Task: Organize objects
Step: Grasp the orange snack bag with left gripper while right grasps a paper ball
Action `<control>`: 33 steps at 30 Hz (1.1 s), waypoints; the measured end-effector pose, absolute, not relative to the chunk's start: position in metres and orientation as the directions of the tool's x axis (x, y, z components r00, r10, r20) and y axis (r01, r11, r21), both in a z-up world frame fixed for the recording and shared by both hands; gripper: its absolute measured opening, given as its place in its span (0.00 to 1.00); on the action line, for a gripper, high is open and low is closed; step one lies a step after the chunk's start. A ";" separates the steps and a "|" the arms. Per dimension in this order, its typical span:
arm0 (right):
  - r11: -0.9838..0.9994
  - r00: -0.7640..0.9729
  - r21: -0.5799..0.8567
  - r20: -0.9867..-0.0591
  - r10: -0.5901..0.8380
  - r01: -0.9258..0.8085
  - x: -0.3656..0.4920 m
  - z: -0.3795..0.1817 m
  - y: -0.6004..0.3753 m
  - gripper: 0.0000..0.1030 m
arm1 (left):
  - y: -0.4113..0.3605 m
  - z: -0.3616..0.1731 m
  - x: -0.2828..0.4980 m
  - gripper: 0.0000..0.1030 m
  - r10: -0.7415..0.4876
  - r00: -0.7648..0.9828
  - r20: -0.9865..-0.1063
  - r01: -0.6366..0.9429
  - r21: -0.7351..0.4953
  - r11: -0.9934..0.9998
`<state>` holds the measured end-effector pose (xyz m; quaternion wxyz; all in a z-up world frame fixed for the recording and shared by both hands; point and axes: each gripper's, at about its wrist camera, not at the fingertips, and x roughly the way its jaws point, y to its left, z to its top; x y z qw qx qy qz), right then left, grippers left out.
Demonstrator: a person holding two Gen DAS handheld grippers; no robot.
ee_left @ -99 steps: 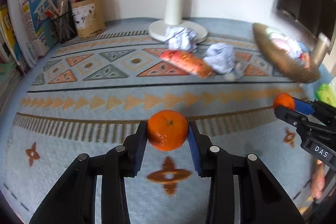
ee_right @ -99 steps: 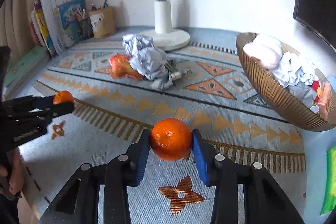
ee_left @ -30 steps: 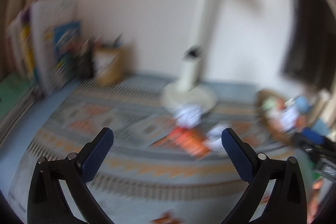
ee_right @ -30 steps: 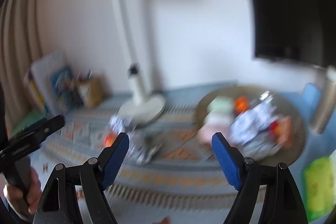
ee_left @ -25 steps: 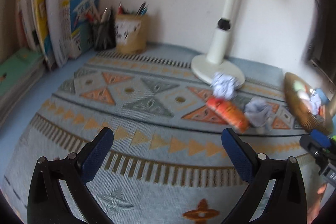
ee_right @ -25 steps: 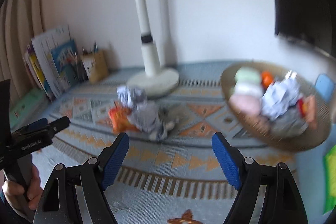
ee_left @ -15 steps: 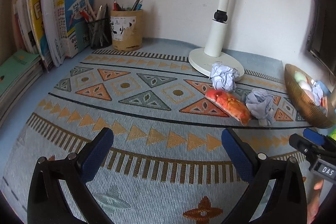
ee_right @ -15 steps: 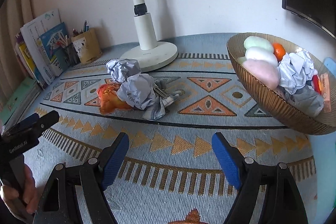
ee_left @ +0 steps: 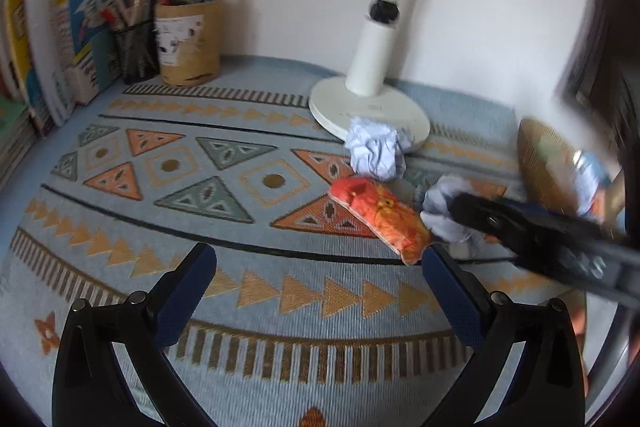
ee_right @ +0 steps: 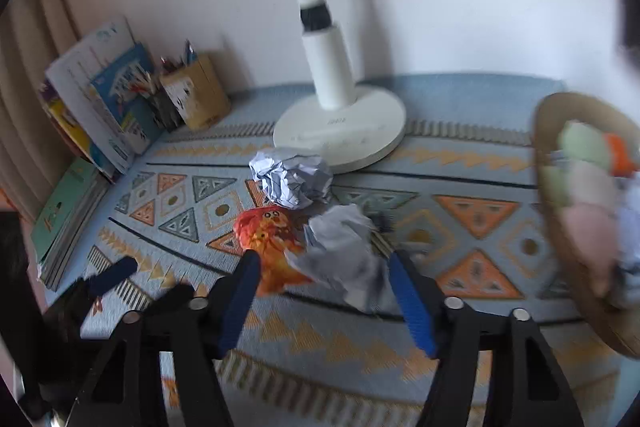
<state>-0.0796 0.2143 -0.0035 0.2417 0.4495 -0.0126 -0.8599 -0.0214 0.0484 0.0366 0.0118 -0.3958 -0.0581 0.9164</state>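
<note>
Crumpled paper [ee_right: 344, 247] sits between the closing right claw [ee_right: 324, 301]; left claw [ee_left: 316, 291] gapes empty.

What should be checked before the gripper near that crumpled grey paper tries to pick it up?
1. Crumpled grey paper between the right gripper fingers: ok, it sits in the gap while the jaws are closing.
2. Pads pressing on the paper: cannot tell, blurred.
3. Orange snack packet clear of the grip: not ok, its edge lies against the left finger.
4. Left gripper out of the way: ok, open and empty, off to the side.
5. Woven basket within view for the drop: ok, at the right, already holding items.
</note>
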 end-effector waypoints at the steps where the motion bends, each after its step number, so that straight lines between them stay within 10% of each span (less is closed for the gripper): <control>1: -0.884 -0.471 0.240 -0.774 -0.424 0.401 -0.084 -0.008 0.211 0.57 | 0.053 0.034 -0.024 0.99 0.055 -0.681 -0.730 0.017 -0.091 -0.996; 7: -0.889 -0.488 0.232 -0.767 -0.416 0.394 -0.093 -0.013 0.220 0.41 | 0.082 0.028 -0.047 0.99 0.045 -0.659 -0.750 -0.029 -0.034 -0.999; 22: -0.835 -0.499 0.383 -0.674 -0.545 0.395 -0.094 -0.011 0.260 0.41 | 0.053 0.021 -0.046 0.97 -0.084 -0.618 -0.782 0.075 0.048 -0.996; 33: -0.763 -0.533 0.474 -0.546 -0.647 0.440 -0.083 0.012 0.274 0.41 | 0.059 0.028 -0.074 0.96 0.112 -0.599 -0.793 0.057 -0.181 -0.982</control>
